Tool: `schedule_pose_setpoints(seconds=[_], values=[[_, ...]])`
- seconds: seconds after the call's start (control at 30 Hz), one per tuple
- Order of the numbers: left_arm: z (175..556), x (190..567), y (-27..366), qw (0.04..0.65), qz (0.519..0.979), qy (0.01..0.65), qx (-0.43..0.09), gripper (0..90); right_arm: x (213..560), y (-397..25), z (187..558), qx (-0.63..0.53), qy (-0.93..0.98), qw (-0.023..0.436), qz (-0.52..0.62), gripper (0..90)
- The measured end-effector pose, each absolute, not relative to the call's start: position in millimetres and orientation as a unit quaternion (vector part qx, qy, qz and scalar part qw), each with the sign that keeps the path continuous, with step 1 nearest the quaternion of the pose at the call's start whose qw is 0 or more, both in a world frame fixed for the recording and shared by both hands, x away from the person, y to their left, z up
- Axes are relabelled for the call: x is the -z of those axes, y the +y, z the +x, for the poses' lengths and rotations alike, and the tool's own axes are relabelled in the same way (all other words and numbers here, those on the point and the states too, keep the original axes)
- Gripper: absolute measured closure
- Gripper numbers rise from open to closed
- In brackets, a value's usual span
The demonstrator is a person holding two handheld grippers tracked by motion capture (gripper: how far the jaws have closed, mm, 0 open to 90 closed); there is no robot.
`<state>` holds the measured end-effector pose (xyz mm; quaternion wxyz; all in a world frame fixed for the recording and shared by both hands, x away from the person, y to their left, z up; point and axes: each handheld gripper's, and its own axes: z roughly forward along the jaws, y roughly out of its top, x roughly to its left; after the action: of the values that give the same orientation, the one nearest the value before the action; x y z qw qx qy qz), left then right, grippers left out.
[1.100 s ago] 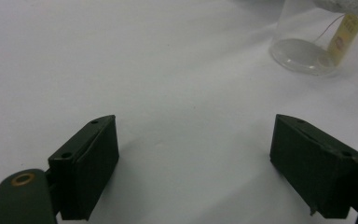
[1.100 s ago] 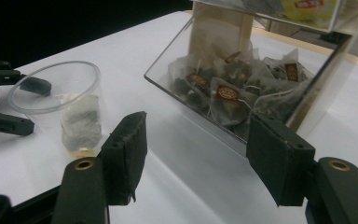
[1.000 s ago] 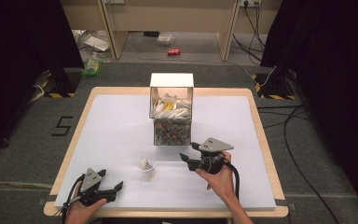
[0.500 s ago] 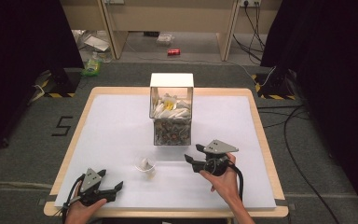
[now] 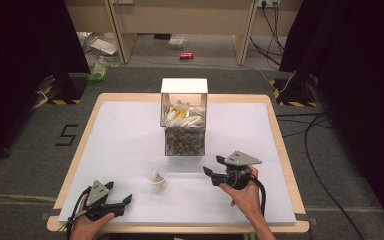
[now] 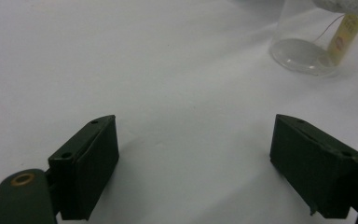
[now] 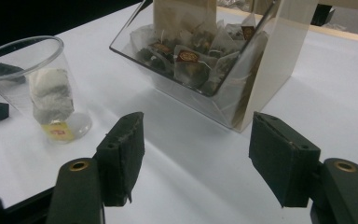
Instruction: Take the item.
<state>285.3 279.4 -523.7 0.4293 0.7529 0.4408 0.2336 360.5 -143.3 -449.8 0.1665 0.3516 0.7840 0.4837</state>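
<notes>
Cropping clear cup point(image 6: 303, 49) at frame top, tea bag point(image 6: 342, 4) barely visible

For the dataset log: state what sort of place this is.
Probably a lab or recording room, not a kitchen: the white table stands on grey carpet between black curtains, with hazard-taped floor boxes and loose cables. On it: a clear box of tea bags and a plastic cup.

Grey carpet floor point(image 5: 25, 150); wooden desk legs point(image 5: 121, 35) behind; red can point(image 5: 186, 55); black curtains point(image 5: 25, 40).
</notes>
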Motion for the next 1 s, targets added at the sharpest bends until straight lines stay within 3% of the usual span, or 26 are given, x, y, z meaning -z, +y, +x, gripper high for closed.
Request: schedule_pose_setpoints(seconds=[0.43,1.0], values=[[285,524,279,0.429,0.753,0.441,-0.234,14.6,458,-160,358,-0.468,0.776,0.171,0.386,25.4],[285,524,279,0.429,0.753,0.441,-0.233,14.6,468,-180,352,-0.456,0.772,0.174,0.408,26.4]])
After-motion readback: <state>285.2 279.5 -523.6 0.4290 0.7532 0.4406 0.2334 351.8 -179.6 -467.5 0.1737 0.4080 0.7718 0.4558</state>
